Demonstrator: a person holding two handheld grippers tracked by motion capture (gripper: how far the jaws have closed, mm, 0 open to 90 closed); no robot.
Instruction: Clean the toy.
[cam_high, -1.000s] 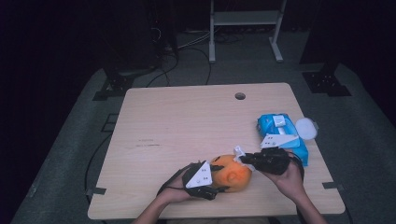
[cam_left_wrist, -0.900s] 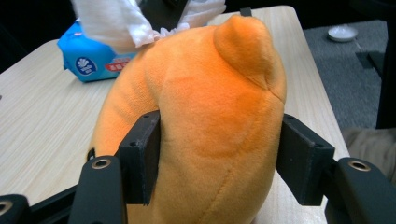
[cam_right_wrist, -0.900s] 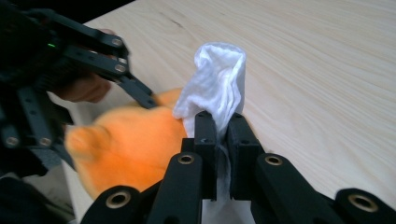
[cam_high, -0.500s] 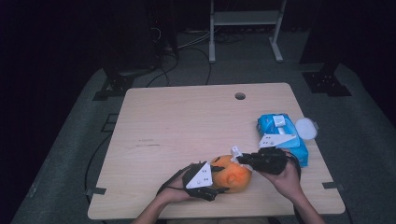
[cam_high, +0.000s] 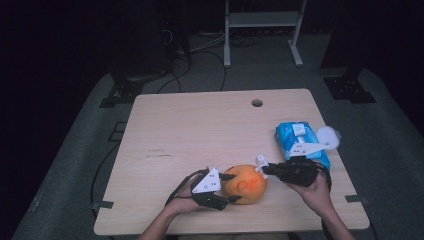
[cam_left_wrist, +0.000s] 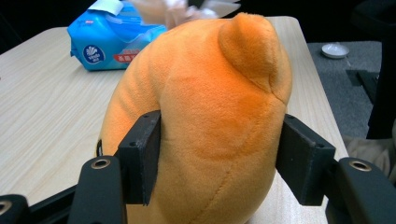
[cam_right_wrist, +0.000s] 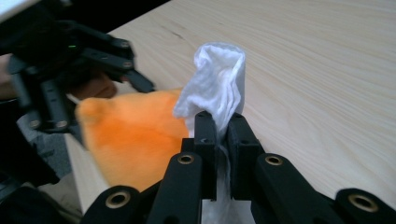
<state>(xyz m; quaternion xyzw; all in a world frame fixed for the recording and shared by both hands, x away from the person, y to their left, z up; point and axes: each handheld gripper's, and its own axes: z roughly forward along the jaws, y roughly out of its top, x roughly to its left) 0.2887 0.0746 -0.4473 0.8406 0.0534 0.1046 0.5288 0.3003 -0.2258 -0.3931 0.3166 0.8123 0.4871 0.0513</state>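
Dark floor and cables surround a pale wooden surface (cam_high: 200, 130) carrying 2 main things. Near its front edge an orange plush toy (cam_high: 244, 183) lies between the 2 tools. On one side, the left tool (cam_high: 231, 188) clamps it: both pads press into the fur at its flanks. The right tool (cam_high: 262, 168), at the toy's far end, has its jaws pressed together on a crumpled white wipe (cam_right_wrist: 215, 86), which touches or nearly touches the fur. Behind the right tool sits a blue wipe pack (cam_high: 300, 141) with its lid open. The step looks like wiping the toy clean; next, the wipe needs dragging across the fur while the left tool steadies it.
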